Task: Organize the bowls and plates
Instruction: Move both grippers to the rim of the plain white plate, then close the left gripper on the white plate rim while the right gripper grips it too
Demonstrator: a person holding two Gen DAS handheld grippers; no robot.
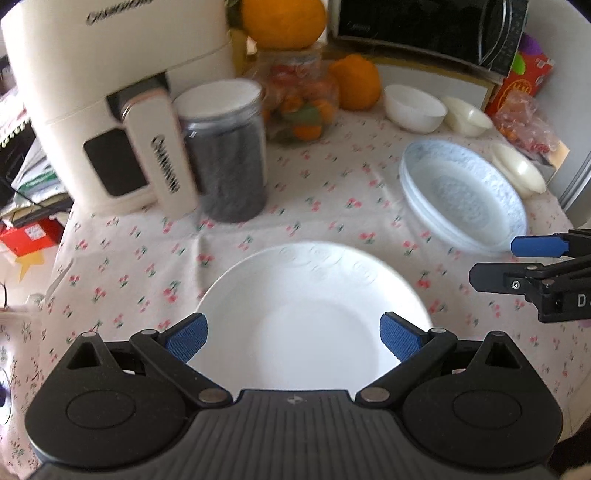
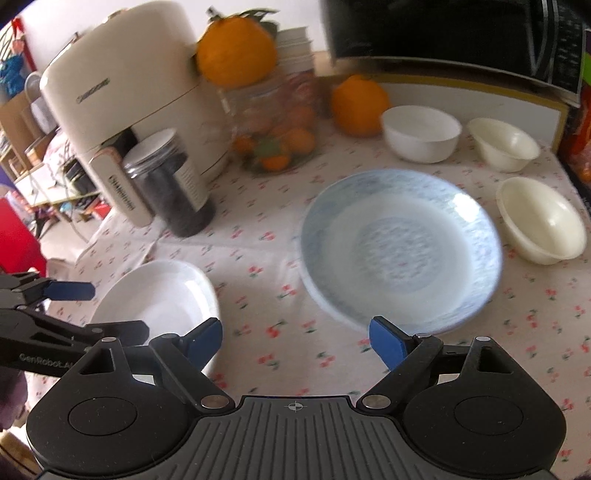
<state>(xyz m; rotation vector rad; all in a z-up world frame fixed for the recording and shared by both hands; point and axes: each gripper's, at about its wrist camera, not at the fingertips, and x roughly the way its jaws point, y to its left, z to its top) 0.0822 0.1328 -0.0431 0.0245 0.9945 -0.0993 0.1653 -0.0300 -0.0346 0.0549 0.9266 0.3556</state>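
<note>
A plain white plate (image 1: 314, 314) lies on the flowered tablecloth, right beneath my left gripper (image 1: 295, 332), whose blue pads stand wide open with nothing pressed between them. To its right is a stack of blue-patterned plates (image 1: 465, 195) (image 2: 399, 247). My right gripper (image 2: 295, 343) hovers open just in front of that stack, touching nothing. A white bowl (image 2: 421, 133) and two cream bowls (image 2: 504, 144) (image 2: 543, 221) sit behind and to the right of the stack. The right gripper (image 1: 493, 261) shows at the left wrist view's right edge. The white plate (image 2: 159, 295) also shows in the right wrist view.
A cream air fryer (image 1: 110, 99), a dark-filled jar (image 1: 225, 155) and a fruit jar (image 1: 299, 103) topped by an orange stand at the back left. Another orange (image 1: 356, 83), a black microwave (image 1: 424, 26) and a red box (image 1: 524, 81) line the back.
</note>
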